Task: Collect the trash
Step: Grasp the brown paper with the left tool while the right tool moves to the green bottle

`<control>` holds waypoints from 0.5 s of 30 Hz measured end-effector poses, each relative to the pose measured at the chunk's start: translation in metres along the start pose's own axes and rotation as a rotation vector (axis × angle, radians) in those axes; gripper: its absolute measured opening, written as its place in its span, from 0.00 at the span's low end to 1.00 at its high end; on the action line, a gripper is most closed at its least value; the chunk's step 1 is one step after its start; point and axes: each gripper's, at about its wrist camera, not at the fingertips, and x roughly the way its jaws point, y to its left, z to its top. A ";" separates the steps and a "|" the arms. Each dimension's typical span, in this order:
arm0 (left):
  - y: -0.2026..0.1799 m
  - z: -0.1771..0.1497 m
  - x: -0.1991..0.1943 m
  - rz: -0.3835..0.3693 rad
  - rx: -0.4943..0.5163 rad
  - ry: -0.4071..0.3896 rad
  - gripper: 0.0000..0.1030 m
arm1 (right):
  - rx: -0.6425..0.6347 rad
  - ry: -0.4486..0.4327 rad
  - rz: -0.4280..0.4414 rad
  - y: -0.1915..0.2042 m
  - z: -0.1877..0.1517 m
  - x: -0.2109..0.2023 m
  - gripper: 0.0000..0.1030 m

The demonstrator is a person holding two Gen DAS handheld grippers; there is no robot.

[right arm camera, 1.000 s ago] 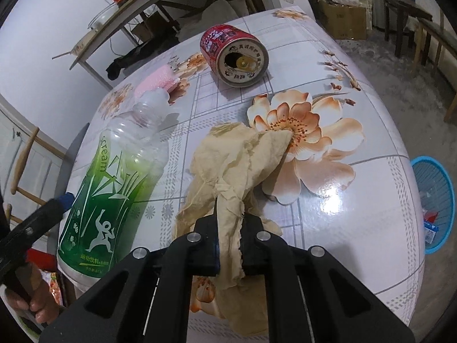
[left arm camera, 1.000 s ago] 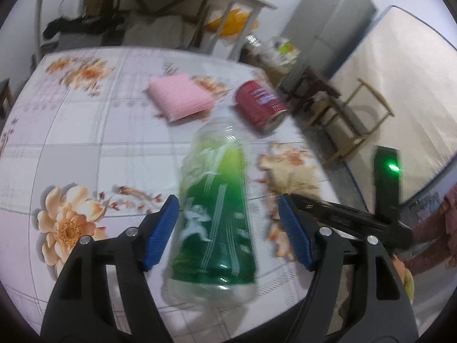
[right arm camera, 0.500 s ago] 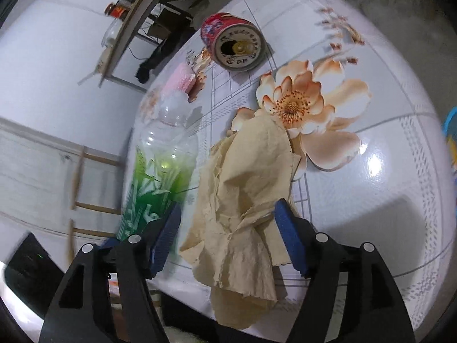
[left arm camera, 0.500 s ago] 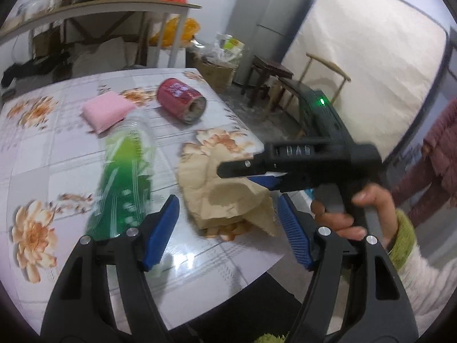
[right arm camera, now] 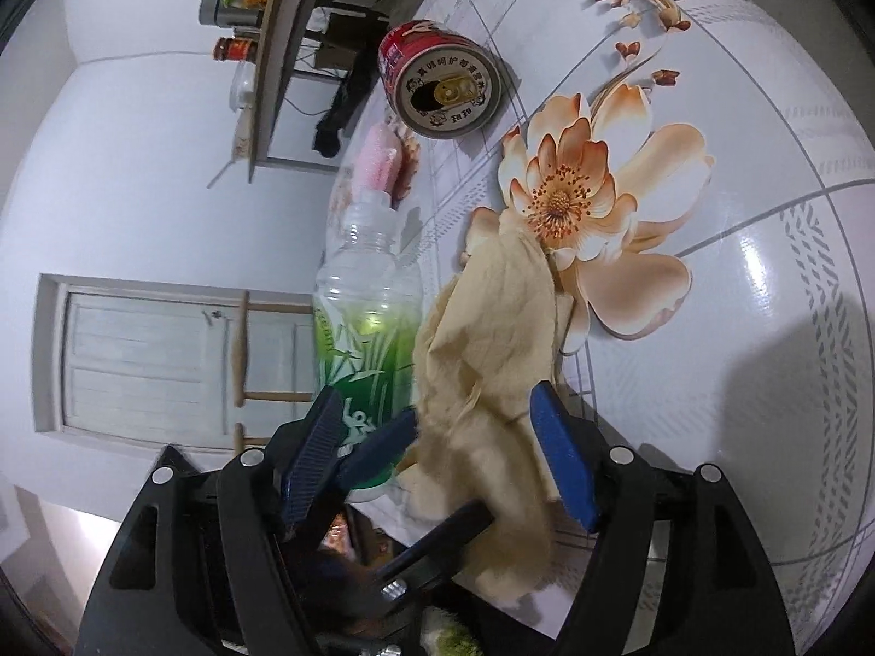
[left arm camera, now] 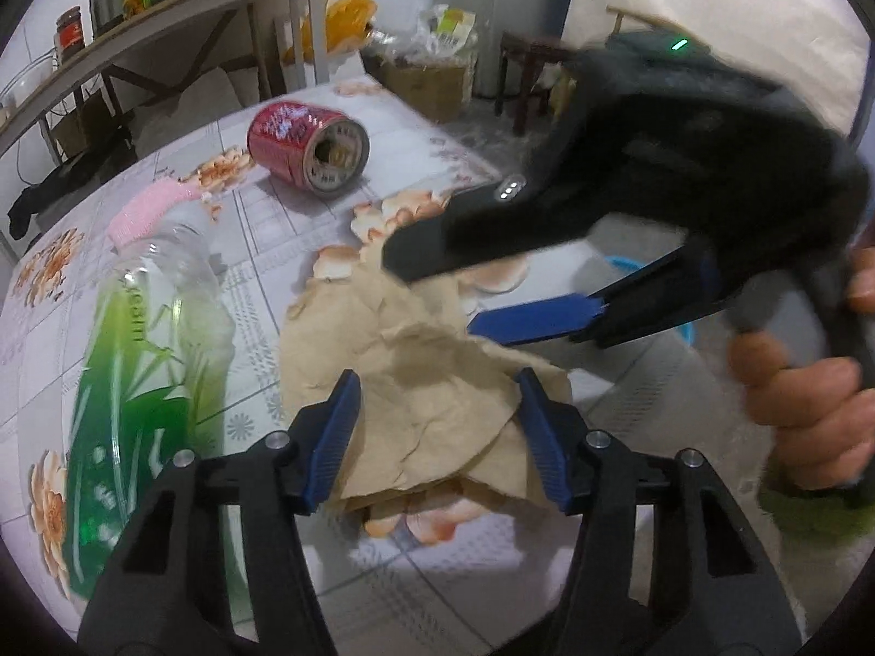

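Jaws of the left gripper [left arm camera: 437, 432] are spread astride the crumpled brown paper [left arm camera: 415, 399], having just been closing w/ the paper between them; firm pad contact cannot be told. Left to right on the worktop [left arm camera: 383, 131]: green-label plastic bottle [left arm camera: 147, 382] lying on its side, pink pad [left arm camera: 145, 210] beyond its neck, red can [left arm camera: 306, 147] tipped over, then the paper near the front edge. Jaws of the right gripper [right arm camera: 443, 459], having just been opening, stand spread w/ the paper loose between them, approx. a handover. A blue bin [left arm camera: 629, 268] is glimpsed below the edge, probably the trash's destination.
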 end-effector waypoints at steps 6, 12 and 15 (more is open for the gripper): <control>0.001 -0.001 0.014 0.041 0.011 0.041 0.51 | -0.006 -0.054 0.046 -0.008 -0.005 -0.019 0.67; 0.000 -0.003 0.011 0.051 0.013 0.020 0.28 | -0.049 -0.113 0.019 0.004 -0.010 -0.038 0.67; -0.005 -0.005 0.008 0.045 0.025 0.016 0.16 | -0.082 -0.125 0.030 0.019 -0.011 -0.046 0.69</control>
